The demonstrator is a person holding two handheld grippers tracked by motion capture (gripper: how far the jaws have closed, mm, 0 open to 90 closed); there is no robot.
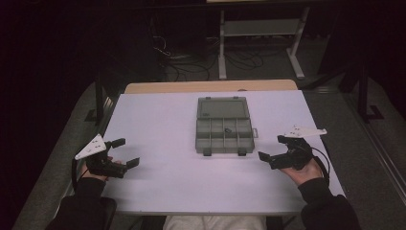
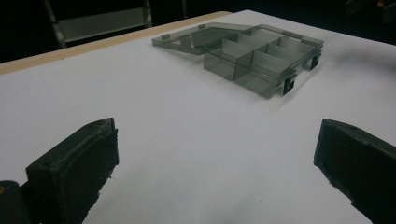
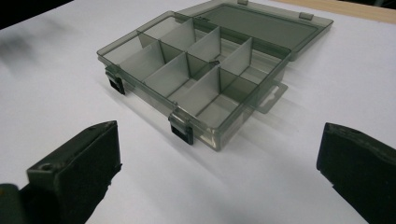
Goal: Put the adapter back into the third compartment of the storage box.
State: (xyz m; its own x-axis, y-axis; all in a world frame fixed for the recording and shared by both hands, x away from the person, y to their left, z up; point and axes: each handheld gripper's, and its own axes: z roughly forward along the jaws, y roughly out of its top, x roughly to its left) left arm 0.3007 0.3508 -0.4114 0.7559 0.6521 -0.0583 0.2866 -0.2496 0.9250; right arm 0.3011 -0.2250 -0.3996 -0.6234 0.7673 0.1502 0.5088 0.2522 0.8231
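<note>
The left gripper is wide open and holds nothing. It sits well to the left of the box. The right gripper is wide open too, with nothing in it, near the box's right front corner. The grey see-through box lies in the middle of the white table. Its lid lies flat behind it. A small dark thing sits in a middle part.
</note>
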